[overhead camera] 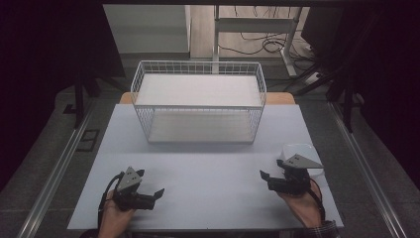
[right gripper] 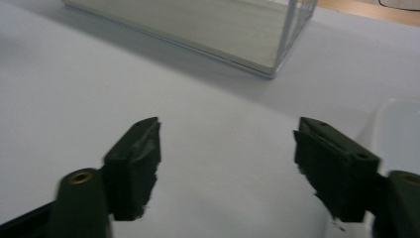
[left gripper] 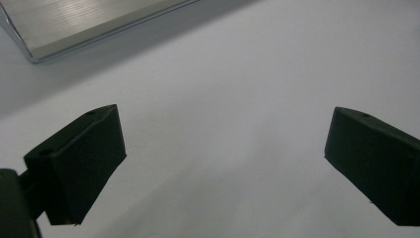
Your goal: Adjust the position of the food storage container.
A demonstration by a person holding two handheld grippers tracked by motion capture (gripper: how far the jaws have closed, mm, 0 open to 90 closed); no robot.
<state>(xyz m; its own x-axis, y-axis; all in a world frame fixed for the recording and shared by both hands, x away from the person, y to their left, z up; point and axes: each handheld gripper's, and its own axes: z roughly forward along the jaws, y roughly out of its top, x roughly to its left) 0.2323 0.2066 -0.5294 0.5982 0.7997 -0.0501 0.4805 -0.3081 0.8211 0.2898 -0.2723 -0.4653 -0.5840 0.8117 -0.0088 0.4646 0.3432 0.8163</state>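
Note:
A white wire rack (overhead camera: 198,101) with two shelves stands at the back middle of the pale table (overhead camera: 208,168). My left gripper (overhead camera: 149,184) rests near the front left, held by a hand, jaws wide apart with nothing between them (left gripper: 223,163). My right gripper (overhead camera: 271,170) sits at the front right, also open and empty (right gripper: 228,163). A white bowl-like object (overhead camera: 301,154) lies just behind and to the right of the right gripper; its rim (right gripper: 396,129) appears beside the right jaw. The rack's lower shelf corner (right gripper: 267,59) lies ahead of the right gripper, and its edge (left gripper: 74,29) ahead of the left.
Bare table surface stretches between the two grippers and the rack. Metal rails (overhead camera: 59,173) run along both table sides. Beyond the table are a white frame leg (overhead camera: 289,44), cables on the floor (overhead camera: 262,44) and dark curtains.

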